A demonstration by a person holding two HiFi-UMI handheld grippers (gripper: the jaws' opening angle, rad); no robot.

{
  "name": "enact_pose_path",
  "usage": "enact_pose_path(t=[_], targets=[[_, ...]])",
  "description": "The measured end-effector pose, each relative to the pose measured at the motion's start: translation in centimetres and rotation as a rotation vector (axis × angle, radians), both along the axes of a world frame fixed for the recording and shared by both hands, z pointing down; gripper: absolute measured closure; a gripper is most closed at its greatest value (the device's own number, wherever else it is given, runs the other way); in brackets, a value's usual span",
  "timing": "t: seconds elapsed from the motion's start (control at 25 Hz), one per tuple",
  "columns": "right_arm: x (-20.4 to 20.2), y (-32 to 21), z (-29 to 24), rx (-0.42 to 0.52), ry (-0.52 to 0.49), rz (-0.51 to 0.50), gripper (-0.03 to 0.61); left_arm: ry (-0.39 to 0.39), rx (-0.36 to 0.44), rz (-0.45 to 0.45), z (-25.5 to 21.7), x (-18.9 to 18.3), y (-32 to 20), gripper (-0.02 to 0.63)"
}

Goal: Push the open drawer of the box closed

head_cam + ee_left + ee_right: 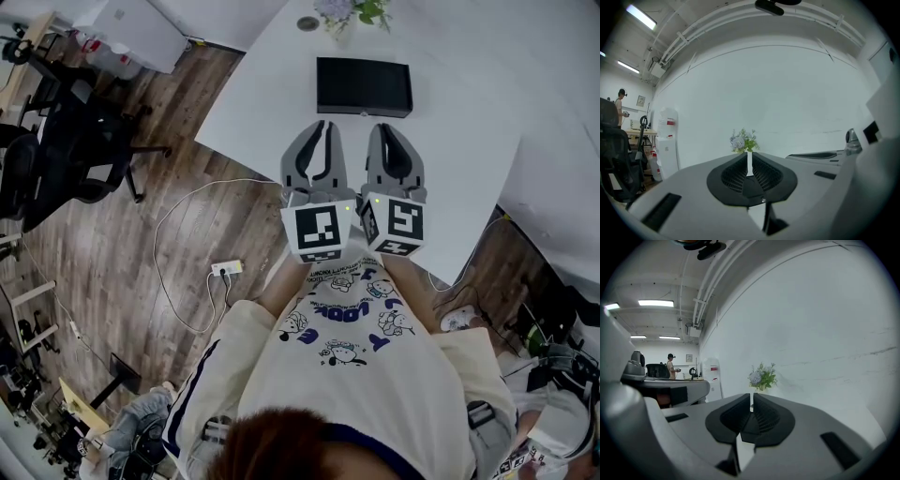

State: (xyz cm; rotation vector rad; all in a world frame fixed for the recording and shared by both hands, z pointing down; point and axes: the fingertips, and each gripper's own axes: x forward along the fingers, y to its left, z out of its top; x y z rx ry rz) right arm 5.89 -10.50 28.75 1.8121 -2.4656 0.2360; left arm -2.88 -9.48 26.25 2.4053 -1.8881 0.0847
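Note:
A flat black box [364, 86] lies on the white table [469, 112], far side of centre, with a small knob at its near edge. From above I cannot tell whether its drawer stands out. Both grippers hover side by side over the table's near edge, short of the box. The left gripper [325, 126] and the right gripper [382, 129] each have their jaws together with nothing between them. In the left gripper view the left gripper [749, 157] shows only a thin slit; the right gripper [752, 401] looks the same. Neither gripper view shows the box.
A vase of flowers [352, 14] stands at the table's far edge behind the box, next to a small round grey disc [307, 22]. Black office chairs [66, 150] and a power strip [226, 268] with a cable are on the wooden floor at left. A person [671, 364] stands far off.

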Motion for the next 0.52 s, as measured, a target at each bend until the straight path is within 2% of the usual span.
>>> enact_pose_path(t=[0.52], targets=[[0.21,0.12,-0.59,0.014,-0.003,0.005,0.537,-0.001,0.004,0.007,-0.34,0.19,0.25,0.574]])
